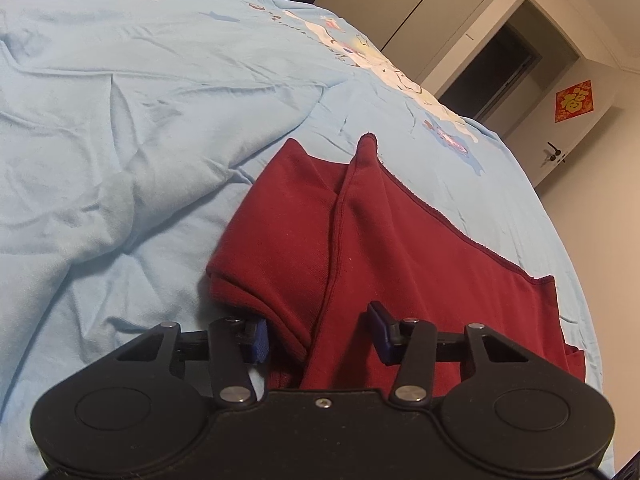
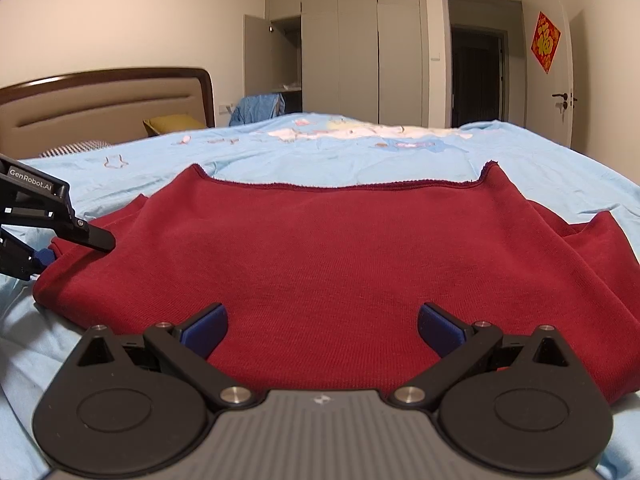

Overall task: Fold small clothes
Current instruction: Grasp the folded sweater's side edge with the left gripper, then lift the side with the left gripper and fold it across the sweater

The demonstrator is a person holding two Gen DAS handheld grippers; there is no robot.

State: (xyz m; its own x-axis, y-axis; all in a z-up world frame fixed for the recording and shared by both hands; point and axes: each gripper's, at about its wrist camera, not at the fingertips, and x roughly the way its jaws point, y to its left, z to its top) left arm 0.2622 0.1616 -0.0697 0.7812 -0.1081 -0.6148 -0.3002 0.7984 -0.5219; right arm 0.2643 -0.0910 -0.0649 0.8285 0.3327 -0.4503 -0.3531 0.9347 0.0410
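A dark red knit garment (image 2: 340,248) lies partly folded on the light blue bedspread (image 2: 360,148). In the left wrist view the garment (image 1: 380,240) shows a folded layer with a seam running down its middle. My left gripper (image 1: 320,334) is open at the garment's near left edge, one blue pad under a fold and one on top of the cloth. It also shows in the right wrist view (image 2: 60,240) at the garment's left side. My right gripper (image 2: 322,330) is open, low over the garment's near edge, with nothing between its pads.
The bedspread (image 1: 120,140) is wrinkled with cartoon prints. A wooden headboard (image 2: 104,96) and yellow pillow (image 2: 172,124) lie far left. Grey wardrobes (image 2: 360,48), a dark doorway (image 2: 476,72) and a white door with a red sign (image 2: 546,42) stand beyond the bed.
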